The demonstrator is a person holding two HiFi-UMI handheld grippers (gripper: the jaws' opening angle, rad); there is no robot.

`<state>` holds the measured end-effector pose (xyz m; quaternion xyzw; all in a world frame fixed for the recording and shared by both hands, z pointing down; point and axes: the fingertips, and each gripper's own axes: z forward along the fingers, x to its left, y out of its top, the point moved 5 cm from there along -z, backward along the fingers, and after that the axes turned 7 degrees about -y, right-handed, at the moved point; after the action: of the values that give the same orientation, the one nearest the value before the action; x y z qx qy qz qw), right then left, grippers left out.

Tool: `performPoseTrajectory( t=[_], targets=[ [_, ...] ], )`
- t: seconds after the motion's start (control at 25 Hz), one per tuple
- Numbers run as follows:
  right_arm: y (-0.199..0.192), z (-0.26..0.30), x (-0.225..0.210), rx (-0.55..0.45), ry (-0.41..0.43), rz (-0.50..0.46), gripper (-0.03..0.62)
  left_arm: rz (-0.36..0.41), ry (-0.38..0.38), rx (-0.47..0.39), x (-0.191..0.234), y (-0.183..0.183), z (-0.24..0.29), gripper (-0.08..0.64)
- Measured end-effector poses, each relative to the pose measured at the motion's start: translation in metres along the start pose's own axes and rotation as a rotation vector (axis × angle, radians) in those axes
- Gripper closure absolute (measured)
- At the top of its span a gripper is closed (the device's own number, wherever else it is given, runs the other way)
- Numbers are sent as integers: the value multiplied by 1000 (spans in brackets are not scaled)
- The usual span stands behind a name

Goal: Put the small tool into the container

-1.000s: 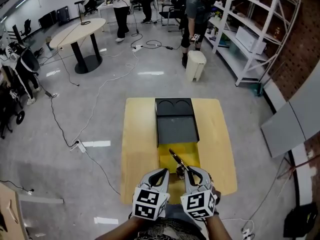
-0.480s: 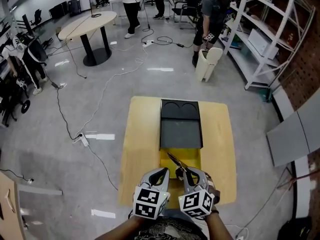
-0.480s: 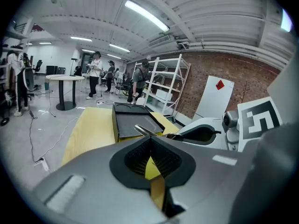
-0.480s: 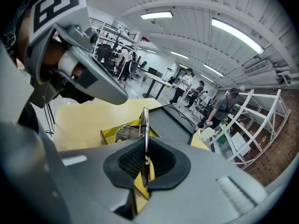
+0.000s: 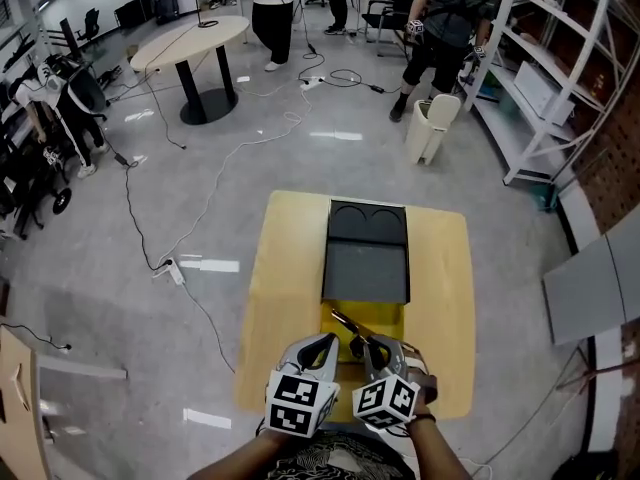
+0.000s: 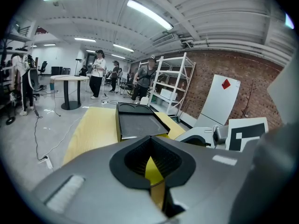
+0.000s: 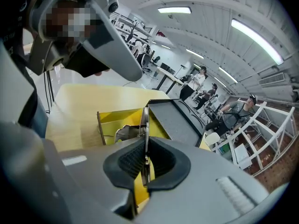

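A thin metal tool (image 5: 347, 323) sticks out up and to the left from my right gripper (image 5: 375, 346), which is shut on it. In the right gripper view the tool (image 7: 146, 120) stands edge-on between the pads, above the open yellow container (image 7: 114, 118). That yellow container (image 5: 392, 318) sits on the table's near part, against a black tray (image 5: 366, 268). A grey object (image 7: 125, 133) lies inside the container. My left gripper (image 5: 318, 345) hangs beside the right one at the container's near left, shut with nothing in it.
The yellow table (image 5: 290, 268) stands on a grey floor with cables (image 5: 190, 228). A round table (image 5: 195, 43), white shelving (image 5: 560, 58), a bin (image 5: 432, 128) and several people stand beyond. In the left gripper view the black tray (image 6: 138, 122) lies ahead.
The right gripper has rolled a little, its marker cube now tilted, with the tool still over the container. The head view has drifted, so the table sits further right in the picture.
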<state>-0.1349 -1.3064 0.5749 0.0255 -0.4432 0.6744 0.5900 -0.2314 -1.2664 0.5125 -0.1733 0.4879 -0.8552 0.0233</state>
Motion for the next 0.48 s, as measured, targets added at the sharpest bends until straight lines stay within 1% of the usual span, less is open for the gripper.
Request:
performPoseTrajectory(
  t=[0.12,0.2,0.36,0.48],
  targets=[
    [-18,12,-11,13,29,-29,584,1,10,2,-10,5,20,554],
    [-20,16,-20,18,46,-45,584,1,16,4,-15,15,26,554],
    [-13,31,-23,28,53,-65,584,-4,35,9,-4,27,24,554],
    [-24,45,-31,38,56,-82,584,-15,53,11,-4,29,37,554]
  ],
)
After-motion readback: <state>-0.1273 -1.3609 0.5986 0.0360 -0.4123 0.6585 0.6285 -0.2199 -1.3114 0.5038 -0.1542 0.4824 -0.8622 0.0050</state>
